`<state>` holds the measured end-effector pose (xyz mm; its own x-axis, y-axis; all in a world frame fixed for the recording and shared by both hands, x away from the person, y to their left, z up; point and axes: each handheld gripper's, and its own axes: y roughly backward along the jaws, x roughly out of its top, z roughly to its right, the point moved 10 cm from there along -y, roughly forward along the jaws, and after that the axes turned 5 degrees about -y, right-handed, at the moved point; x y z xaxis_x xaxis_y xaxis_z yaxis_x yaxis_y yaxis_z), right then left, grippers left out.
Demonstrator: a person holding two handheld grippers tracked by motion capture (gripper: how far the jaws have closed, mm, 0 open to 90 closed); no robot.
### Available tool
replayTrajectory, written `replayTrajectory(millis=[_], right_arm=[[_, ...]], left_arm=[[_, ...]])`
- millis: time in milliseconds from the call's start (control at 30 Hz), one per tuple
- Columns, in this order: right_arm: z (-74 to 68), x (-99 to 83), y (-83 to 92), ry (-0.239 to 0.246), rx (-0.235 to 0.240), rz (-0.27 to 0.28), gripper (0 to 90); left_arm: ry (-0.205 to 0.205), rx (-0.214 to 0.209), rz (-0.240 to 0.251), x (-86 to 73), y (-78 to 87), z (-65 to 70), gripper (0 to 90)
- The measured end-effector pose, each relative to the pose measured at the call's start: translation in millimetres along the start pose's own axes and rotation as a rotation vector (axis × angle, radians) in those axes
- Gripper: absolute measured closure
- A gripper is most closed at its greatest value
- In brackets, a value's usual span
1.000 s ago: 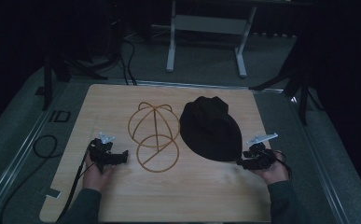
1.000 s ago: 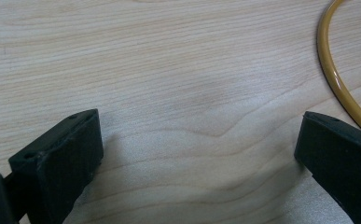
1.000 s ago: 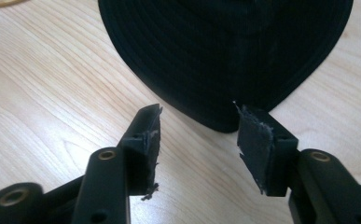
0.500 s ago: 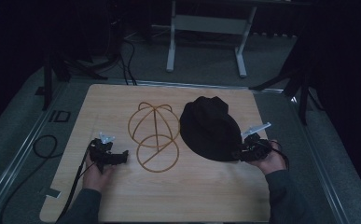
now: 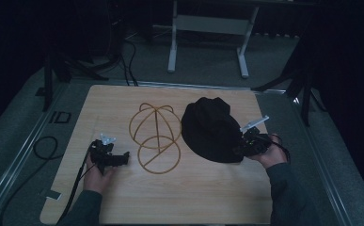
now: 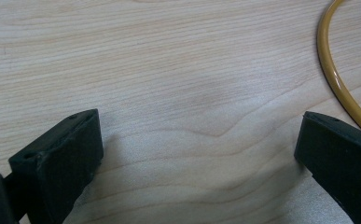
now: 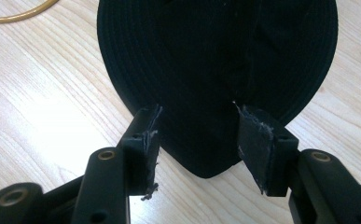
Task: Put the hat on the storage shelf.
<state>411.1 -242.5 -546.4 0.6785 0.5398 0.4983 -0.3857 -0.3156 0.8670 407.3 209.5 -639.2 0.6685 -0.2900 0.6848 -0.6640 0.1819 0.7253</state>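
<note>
A black cap lies on the wooden table, right of centre, brim toward the person. My right gripper is at the brim's right edge; in the right gripper view its jaws stand open on either side of the cap brim, one above and one below it. A yellow wire cap frame lies flat at the table's middle. My left gripper rests low over bare wood just left of the frame, open, with the wire ring beside its far jaw.
A metal stand is on the floor beyond the table. Black cables lie on the floor at the left. A label reading ID marks the table's far left corner.
My right gripper has moved left, up to the cap's brim, which now lies between its open jaws. The left gripper has stayed in place.
</note>
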Motion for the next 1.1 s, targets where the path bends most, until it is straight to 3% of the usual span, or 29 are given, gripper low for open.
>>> replayTrajectory(millis=[700,1100], right_arm=[[4.3,25.3,-8.7,0.010,0.004,-0.064,42.5],[10.5,36.4,-9.3,-0.013,0.006,-0.085,37.0]], left_arm=[[-0.002,0.001,-0.002,-0.2,0.1,-0.1,1.2],[-0.002,0.001,-0.002,-0.2,0.1,-0.1,1.2]])
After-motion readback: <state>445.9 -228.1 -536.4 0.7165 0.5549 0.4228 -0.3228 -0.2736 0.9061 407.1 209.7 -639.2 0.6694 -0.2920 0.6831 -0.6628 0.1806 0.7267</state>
